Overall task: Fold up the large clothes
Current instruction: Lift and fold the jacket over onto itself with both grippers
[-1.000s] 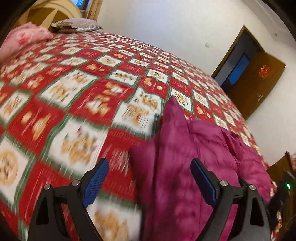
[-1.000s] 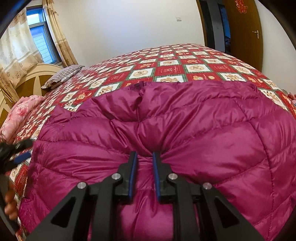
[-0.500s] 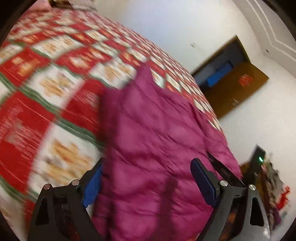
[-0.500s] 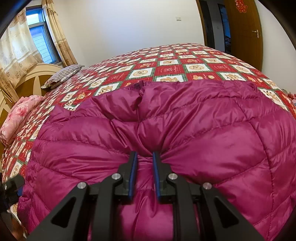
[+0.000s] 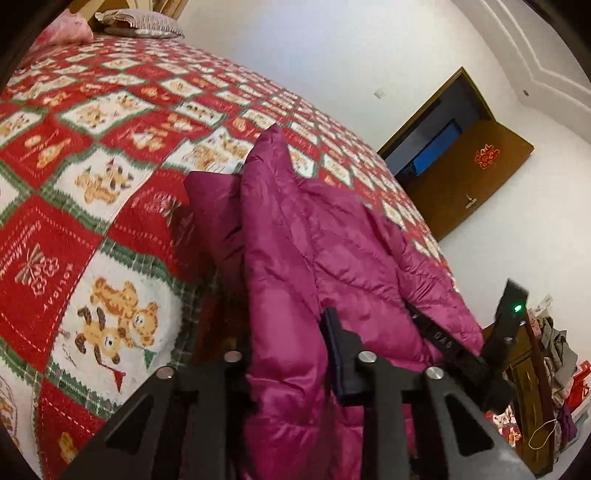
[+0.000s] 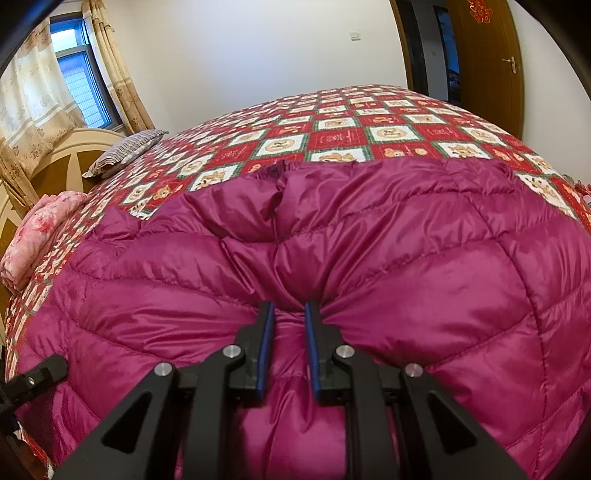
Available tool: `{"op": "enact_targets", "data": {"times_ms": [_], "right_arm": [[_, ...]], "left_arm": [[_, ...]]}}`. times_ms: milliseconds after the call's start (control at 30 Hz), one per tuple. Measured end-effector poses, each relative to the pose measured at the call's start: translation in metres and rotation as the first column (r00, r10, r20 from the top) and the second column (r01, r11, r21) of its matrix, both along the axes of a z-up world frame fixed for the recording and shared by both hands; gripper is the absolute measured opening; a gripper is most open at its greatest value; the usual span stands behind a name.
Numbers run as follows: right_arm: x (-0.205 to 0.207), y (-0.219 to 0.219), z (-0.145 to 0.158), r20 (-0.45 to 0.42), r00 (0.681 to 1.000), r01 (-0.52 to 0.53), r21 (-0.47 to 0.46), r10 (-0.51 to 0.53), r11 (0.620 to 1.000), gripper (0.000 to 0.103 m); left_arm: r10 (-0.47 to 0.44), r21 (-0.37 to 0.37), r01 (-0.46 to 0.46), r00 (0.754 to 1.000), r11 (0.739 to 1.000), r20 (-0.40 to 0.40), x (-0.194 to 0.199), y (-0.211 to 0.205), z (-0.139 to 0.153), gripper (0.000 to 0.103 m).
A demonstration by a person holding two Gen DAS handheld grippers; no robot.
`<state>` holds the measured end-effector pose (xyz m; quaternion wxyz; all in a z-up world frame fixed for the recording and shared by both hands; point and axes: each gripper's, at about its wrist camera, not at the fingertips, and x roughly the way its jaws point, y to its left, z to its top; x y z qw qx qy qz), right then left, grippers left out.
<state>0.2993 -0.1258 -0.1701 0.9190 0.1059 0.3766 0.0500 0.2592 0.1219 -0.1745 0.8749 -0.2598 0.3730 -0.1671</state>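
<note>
We have the jacket point(image 6: 369, 258) spread on the quilt point(image 6: 332, 136) along the near edge of the bed, reaching toward its foot-end corner by the door point(image 6: 484, 55). Our right claw point(image 6: 288, 354) is clamped on a pinch of the padded hem at the near edge, the cloth bunched between its pads. Our left claw point(image 5: 291, 354) is closing on a fold at the jacket's side nearer the pillow point(image 5: 136, 24); the cloth sits between the jaws, and the pads look pressed in. To fold well, we should let that grip seat fully, take both layers and not just slippery shell, then lift both sides evenly. A strap point(image 5: 439, 334) in the left view shows letters too unclear to read; the quilt carries script we cannot make out.
</note>
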Motion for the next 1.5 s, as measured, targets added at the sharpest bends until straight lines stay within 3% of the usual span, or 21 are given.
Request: {"op": "enact_targets", "data": {"times_ms": [100,200,533,867,1033,1267,1367,1433,1500], "right_arm": [[0.0,-0.001,0.0,-0.005,1.0,0.003,0.01,-0.003,1.0,0.017],[-0.001,-0.002,-0.001,-0.009,1.0,0.004,0.017,-0.004,1.0,0.017],[0.003,-0.011,-0.001,-0.053,0.999,0.0,0.105,0.005,0.994,0.017],[0.002,-0.026,-0.002,-0.081,0.995,-0.04,0.23,0.06,0.972,0.017],[-0.011,-0.049,0.004,-0.092,0.99,-0.069,0.325,0.104,0.943,0.015],[-0.05,-0.09,0.025,-0.055,0.994,-0.067,0.336,0.091,0.94,0.018],[-0.064,-0.109,0.036,-0.043,0.996,-0.058,0.341,0.077,0.938,0.022],[-0.071,-0.12,0.044,-0.024,0.997,-0.059,0.351,0.072,0.934,0.033],[-0.076,-0.132,0.049,-0.003,0.999,-0.046,0.365,0.051,0.93,0.069]], "left_arm": [[0.003,-0.007,-0.003,1.0,1.0,0.025,0.004,-0.003,0.01,0.021],[-0.017,0.044,0.014,0.998,0.999,0.059,0.003,-0.015,0.024,0.02],[-0.164,0.107,0.145,0.967,0.984,0.193,-0.003,-0.07,0.063,0.018],[-0.325,0.182,0.29,0.924,0.939,0.202,0.0,-0.125,0.062,0.018],[-0.369,0.206,0.331,0.91,0.921,0.191,-0.002,-0.139,0.058,0.018],[-0.433,0.249,0.385,0.882,0.889,0.184,-0.005,-0.17,0.056,0.018],[-0.467,0.272,0.413,0.866,0.869,0.18,-0.008,-0.185,0.055,0.018],[-0.486,0.289,0.427,0.856,0.857,0.175,-0.01,-0.195,0.053,0.018],[-0.502,0.306,0.438,0.847,0.845,0.173,-0.013,-0.204,0.05,0.018]]}}
